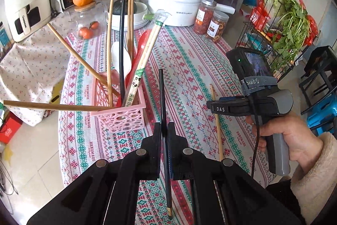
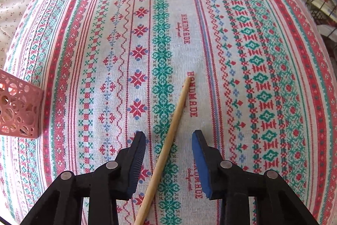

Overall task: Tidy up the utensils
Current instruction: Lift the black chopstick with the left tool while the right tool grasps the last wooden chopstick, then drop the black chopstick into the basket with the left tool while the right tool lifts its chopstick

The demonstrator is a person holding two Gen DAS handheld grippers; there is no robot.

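Note:
My left gripper is shut on a black chopstick, held upright-ish above the table just right of the pink basket. The basket holds several wooden chopsticks, a black chopstick, a wrapped pair, a white spoon and a red utensil. My right gripper is open, low over the tablecloth, its fingers either side of a wooden chopstick lying flat. That chopstick also shows in the left wrist view, under the right gripper's body.
The patterned tablecloth covers the table. At the back stand a white pot, two jars, a bowl, a glass jar with oranges and an appliance. A wire rack with greens stands right. The basket corner is at left.

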